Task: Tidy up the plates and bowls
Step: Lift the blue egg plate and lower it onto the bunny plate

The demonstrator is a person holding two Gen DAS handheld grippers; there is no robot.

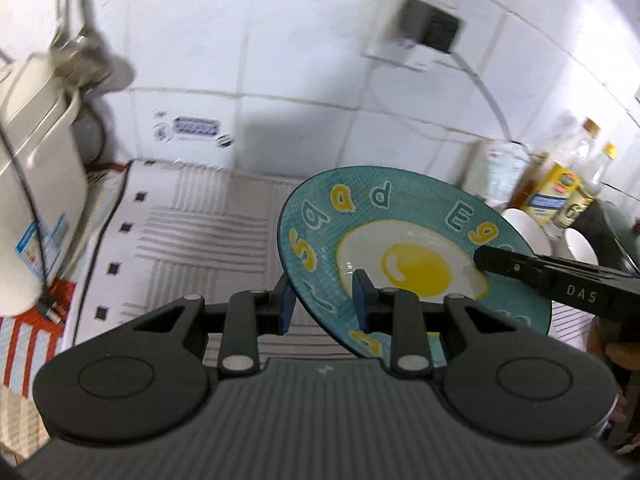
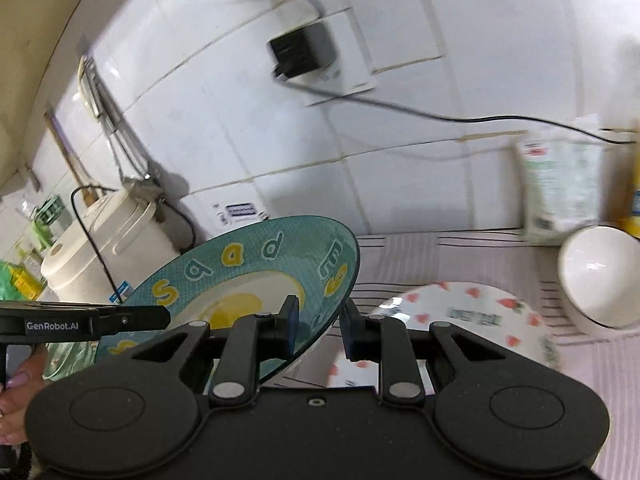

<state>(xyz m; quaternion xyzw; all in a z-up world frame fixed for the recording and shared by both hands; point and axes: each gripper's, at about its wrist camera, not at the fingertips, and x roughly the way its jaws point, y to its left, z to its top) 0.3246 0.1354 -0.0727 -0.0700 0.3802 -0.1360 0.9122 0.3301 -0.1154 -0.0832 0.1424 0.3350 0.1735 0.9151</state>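
Above the striped mat [image 1: 208,216] on the counter, a teal plate [image 1: 400,208] with a fried-egg picture and yellow letters hangs in the air, tilted, with both grippers clamped on its rim. The left gripper [image 1: 322,304] has its blue pads on either side of the plate's near edge, jaws narrow and closed on it. The right gripper [image 2: 318,326] does the same on the opposite edge, one pad over the printed face and one under the rim. Below on the right, a white plate [image 2: 460,316] with strawberry prints lies flat on the mat, and a white bowl [image 2: 600,276] sits just beside it. A white rice cooker [image 2: 104,240] stands at the left end of the counter against the tiled wall [image 1: 300,60], well apart from the dishes. Some bottles [image 1: 560,184] and a carton [image 2: 560,188] stand at the back right, pretty blurred. A person's fingers [image 2: 16,392] show at the left gripper's handle.
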